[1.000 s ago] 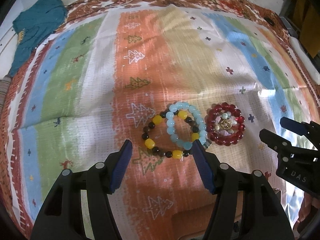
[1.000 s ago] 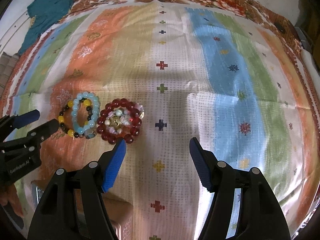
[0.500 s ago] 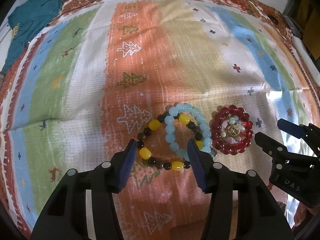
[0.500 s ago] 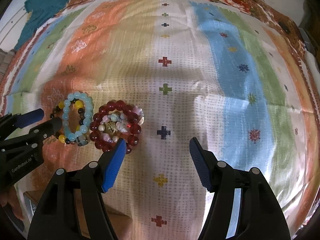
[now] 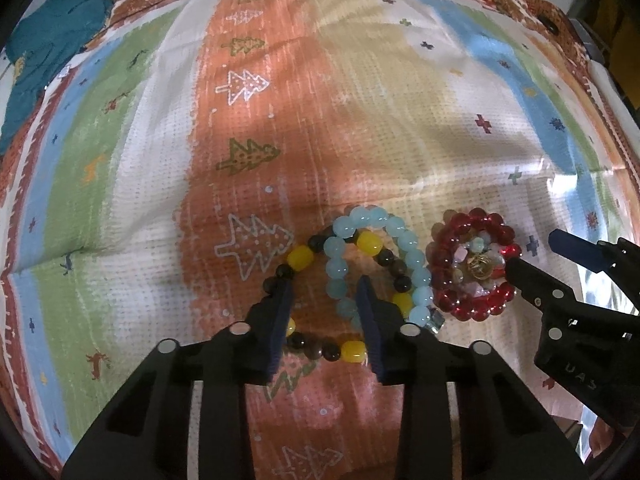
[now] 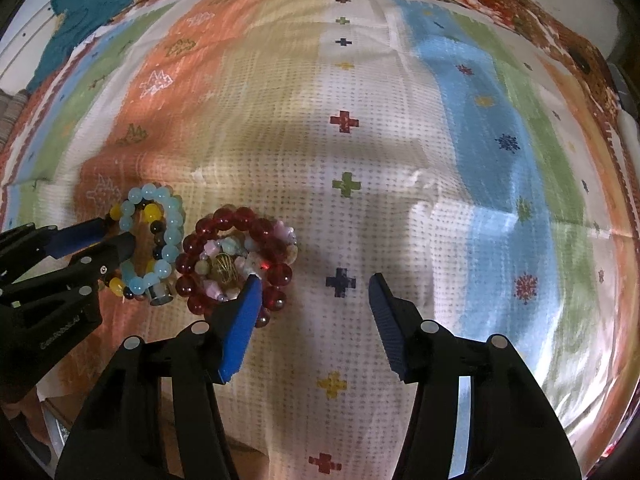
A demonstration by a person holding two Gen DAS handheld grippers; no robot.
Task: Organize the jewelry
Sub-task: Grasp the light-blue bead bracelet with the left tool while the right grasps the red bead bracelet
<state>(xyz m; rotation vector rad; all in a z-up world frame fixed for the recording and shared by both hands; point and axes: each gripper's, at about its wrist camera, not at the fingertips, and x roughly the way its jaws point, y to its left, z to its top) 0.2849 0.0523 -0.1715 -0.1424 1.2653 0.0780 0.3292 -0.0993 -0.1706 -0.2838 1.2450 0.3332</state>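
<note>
You have three bead bracelets lying flat, near the front. The yellow-and-dark bracelet sits leftmost, overlapped by the pale blue bracelet with its small metal clasp at the near right. Just right of those, close beside them, the red bracelet rings a cluster of pastel beads and a gold charm.

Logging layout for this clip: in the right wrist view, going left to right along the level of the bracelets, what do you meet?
Left hand-held gripper → light blue bead bracelet → red bead bracelet → dark blue cross print → blue stripe of the cloth
</note>
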